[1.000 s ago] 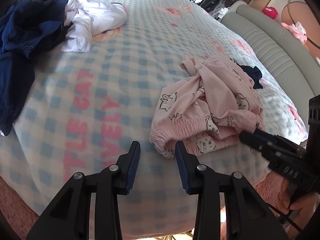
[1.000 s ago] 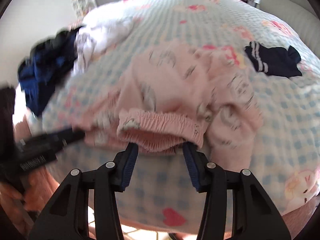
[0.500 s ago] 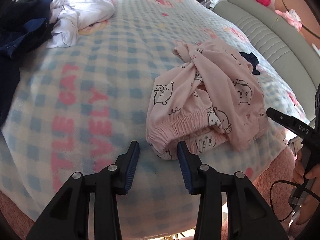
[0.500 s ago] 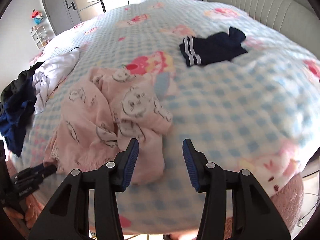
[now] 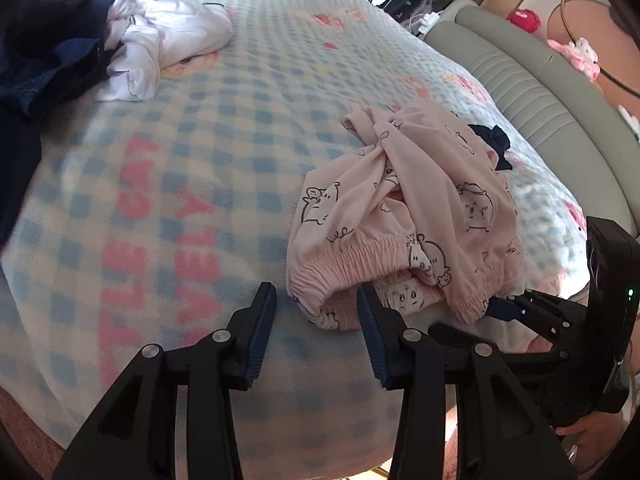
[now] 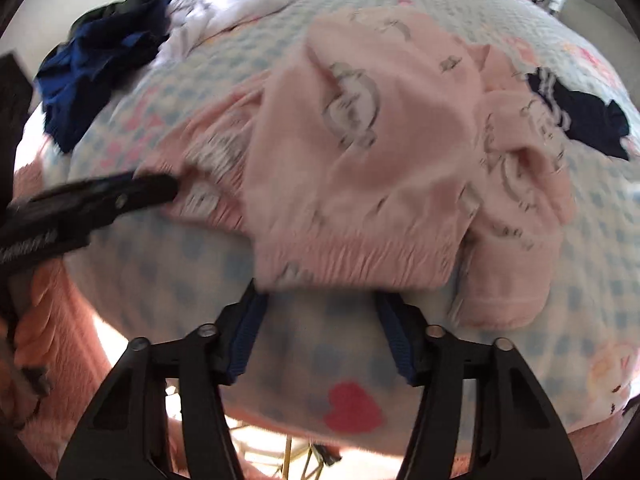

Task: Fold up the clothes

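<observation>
Crumpled pink pyjama trousers [image 5: 420, 208] with cartoon prints lie near the front edge of the bed. My left gripper [image 5: 316, 300] points down at the left end of their elastic waistband. Its jaws are opening, and the waistband corner sits between the tips without being pinched. My right gripper [image 6: 320, 300] is at the other end of the waistband [image 6: 360, 264], jaws also opening, with the hem lying just over its tips and not clamped. In the left wrist view the right gripper [image 5: 508, 308] shows at the right, touching the trousers. The right wrist view is blurred.
The bed has a blue-and-white checked blanket [image 5: 208, 128] with pink letters. A white garment [image 5: 168, 44] and a dark blue pile [image 5: 44, 64] lie at the far left. A small navy piece with white stripes [image 6: 580, 112] lies beyond the trousers. A grey padded headboard [image 5: 540, 92] runs along the right.
Both grippers' jaws have widened. The right gripper swung away to the right side of the trousers half a second ago and has come back to the waistband. The left gripper has barely moved.
</observation>
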Demonstrator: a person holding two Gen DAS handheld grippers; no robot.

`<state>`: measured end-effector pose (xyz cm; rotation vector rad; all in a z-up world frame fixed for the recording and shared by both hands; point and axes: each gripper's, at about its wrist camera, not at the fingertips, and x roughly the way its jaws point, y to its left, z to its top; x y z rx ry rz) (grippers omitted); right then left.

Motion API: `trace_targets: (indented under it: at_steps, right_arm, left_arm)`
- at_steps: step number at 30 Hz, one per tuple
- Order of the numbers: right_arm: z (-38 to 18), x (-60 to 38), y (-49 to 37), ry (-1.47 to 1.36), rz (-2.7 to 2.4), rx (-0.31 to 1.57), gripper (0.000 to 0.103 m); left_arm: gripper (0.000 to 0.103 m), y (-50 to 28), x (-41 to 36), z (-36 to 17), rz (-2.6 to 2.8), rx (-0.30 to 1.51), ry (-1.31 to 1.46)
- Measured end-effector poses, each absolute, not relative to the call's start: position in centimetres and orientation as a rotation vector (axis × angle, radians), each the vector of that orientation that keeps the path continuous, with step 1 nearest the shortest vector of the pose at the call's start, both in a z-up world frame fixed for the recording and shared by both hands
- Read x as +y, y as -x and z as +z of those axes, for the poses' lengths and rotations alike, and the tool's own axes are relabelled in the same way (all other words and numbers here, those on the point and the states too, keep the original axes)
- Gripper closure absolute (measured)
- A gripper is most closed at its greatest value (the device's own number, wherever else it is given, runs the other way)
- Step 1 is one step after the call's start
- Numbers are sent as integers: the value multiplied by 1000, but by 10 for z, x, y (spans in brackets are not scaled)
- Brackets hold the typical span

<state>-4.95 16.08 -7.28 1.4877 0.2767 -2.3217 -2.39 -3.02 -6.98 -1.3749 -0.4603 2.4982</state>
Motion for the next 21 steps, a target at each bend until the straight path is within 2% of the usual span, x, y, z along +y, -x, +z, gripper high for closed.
trace_targets:
  at_steps: [4, 9, 10, 13, 14, 15, 17, 18, 20, 21]
  right_arm:
    - [-45, 174, 56, -1371, -2471, 165, 60]
    - [-23, 201, 66, -1306, -2548, -22, 60]
    - [-25, 202, 68, -1334, -2539, -12, 60]
    - [-31, 199, 78, -1381, -2524, 40, 57]
    - [-41, 192, 83, -1408, -2484, 101, 52]
    - [-51, 184, 88, -1434, -2443, 161, 45]
    - [-70, 170, 99, -1481, -2359, 276, 44]
    - [-70, 168, 100, -1478, -2365, 290, 48]
    - [-55, 177, 106, -1449, -2404, 162, 65]
    - [-46, 184, 108, -1431, -2427, 76, 77]
  left_arm:
    - [59, 27, -33, -67, 2523, -476, 1340]
    - [59, 37, -36, -78, 2404, -626, 1324]
    - [59, 40, -33, -84, 2354, -647, 1338]
    - [64, 41, -23, -87, 2394, -552, 1349]
    - [72, 39, -19, -84, 2427, -493, 1338]
    - [76, 38, -16, -81, 2458, -438, 1328]
    - [80, 37, -15, -77, 2491, -410, 1323]
    - [82, 36, -16, -74, 2510, -416, 1313]
    - [87, 31, -21, -62, 2569, -419, 1274]
    - [88, 27, -25, -55, 2606, -419, 1247]
